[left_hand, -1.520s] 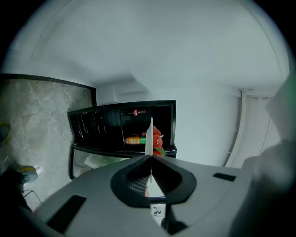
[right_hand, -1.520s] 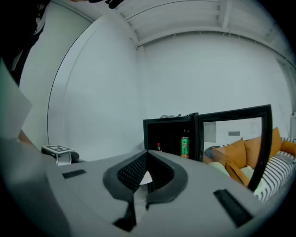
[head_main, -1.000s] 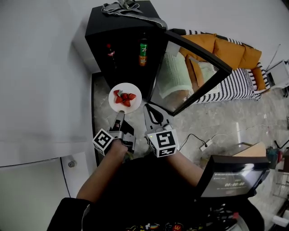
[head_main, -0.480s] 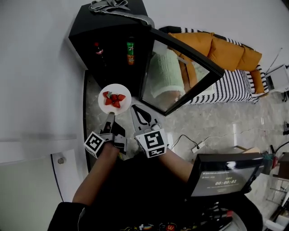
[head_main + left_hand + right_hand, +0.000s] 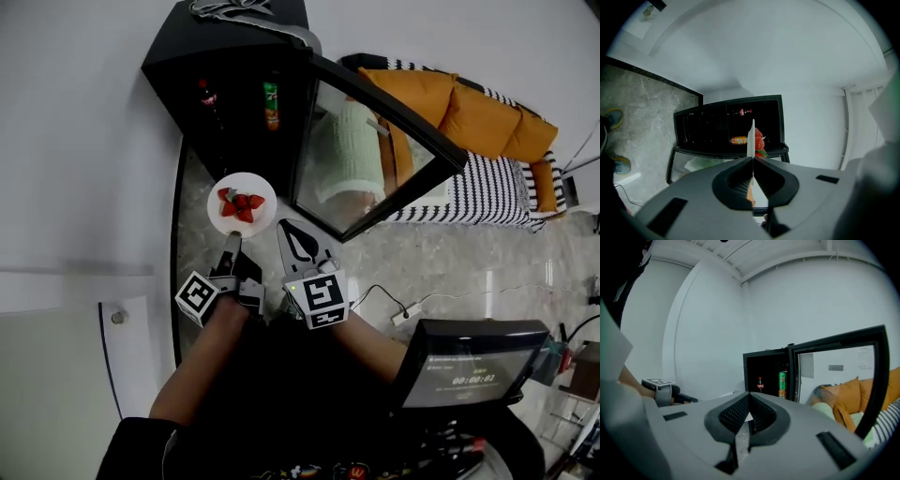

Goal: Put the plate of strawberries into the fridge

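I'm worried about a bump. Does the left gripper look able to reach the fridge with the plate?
Probably yes: the door stands wide open to the right, and nothing shows between the plate in the left gripper and the fridge opening.

Smooth, glossy white plate (image 5: 259, 217), matt grey plastic on your left tool (image 5: 232, 244). The fridge (image 5: 225, 56) looks matt black, its glass door (image 5: 366, 155) mirror-shiny. The floor (image 5: 450, 267) is polished stone, and the sofa cushions (image 5: 473, 105) are orange cloth.

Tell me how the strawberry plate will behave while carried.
The plate looks stiff, but the left gripper pinches only its near rim, so it may sag or tilt. The strawberries lie loose on it and could roll off if it tips.
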Tool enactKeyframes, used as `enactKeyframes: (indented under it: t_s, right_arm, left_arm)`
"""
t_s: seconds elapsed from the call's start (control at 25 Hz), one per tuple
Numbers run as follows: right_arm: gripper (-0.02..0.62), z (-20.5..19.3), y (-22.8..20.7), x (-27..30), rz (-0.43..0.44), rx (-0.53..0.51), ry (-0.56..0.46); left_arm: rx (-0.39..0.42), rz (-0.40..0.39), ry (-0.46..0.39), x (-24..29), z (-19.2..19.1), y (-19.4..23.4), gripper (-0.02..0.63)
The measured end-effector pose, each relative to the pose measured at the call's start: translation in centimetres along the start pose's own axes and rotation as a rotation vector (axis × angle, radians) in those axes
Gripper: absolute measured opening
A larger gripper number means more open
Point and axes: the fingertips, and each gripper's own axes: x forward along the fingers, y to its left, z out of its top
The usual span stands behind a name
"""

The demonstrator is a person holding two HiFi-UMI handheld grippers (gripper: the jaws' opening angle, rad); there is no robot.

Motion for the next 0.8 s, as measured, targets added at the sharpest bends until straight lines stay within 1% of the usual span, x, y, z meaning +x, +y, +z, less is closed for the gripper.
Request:
enactKeyframes:
  t_s: [0.24, 0.4, 0.64, 0.8]
  right_arm:
    - [0.003, -0.4, -0.6, -0.2, 0.011, -0.003, 0.004]
    - [0.003, -1.3, -0.7, -0.4, 0.015, -0.013, 0.003]
    - [0.003, -2.2, -1.0, -0.7, -0.002, -0.024, -0.008]
    - [0.003, -2.3, -1.5, -0.3, -0.013, -0.026, -0.017]
  left_arm:
    - [0.039, 0.025, -0.009, -0.1, -0.4, 0.7, 0.009]
    - [0.025, 0.006, -0.004, 0.5, -0.9, 1.3, 0.011]
    - [0.046, 0.011, -0.001, 0.6, -0.7, 2.7, 0.009]
    - [0.019, 0.008, -0.015, 0.8, -0.3, 3.3, 0.011]
